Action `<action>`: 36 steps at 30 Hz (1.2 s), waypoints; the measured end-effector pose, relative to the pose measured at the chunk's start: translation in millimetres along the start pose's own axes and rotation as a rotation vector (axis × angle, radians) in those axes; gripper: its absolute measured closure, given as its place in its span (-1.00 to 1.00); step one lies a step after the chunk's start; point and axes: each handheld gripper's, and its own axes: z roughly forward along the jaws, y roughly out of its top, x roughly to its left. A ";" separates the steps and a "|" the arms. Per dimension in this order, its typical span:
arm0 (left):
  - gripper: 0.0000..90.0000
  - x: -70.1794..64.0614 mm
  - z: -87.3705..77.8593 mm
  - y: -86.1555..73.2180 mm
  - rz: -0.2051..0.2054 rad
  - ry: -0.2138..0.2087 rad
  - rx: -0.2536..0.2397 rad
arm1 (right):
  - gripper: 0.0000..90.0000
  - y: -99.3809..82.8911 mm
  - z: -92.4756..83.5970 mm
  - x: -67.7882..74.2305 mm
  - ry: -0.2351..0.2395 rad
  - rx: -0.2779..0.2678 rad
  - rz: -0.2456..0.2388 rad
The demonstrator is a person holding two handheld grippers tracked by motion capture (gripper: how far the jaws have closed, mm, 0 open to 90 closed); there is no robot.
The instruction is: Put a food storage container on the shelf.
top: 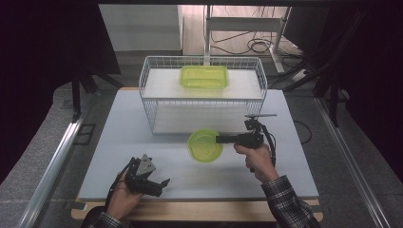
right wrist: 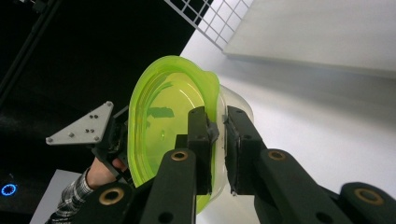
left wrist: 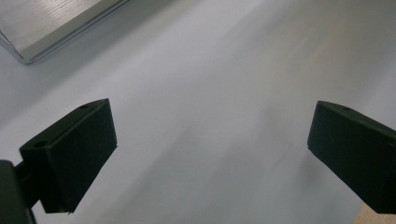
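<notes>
Round green lidded container (top: 205, 146) gripped at rim by right gripper (top: 220, 139); jaws closed on wall, one pad inside lid lip, one outside, for firm edge hold. Held clear of white table (top: 142, 118), just before wire basket (top: 157, 71), likely for transfer beside rectangular green container (top: 204, 76). Left gripper (top: 161, 184) parked near front edge, jaws wide apart, empty, kept out of way.
</notes>
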 end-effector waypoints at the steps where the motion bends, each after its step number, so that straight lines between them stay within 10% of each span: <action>1: -0.98 0.1 0.0 0.0 -0.001 0.001 -0.001 | 0.80 1.2 -1.1 0.8 0.001 -0.003 0.000; 36: -0.98 3.7 -2.1 -0.5 -0.022 0.004 -0.016 | 0.80 48.4 -34.4 29.8 0.006 -0.112 -0.029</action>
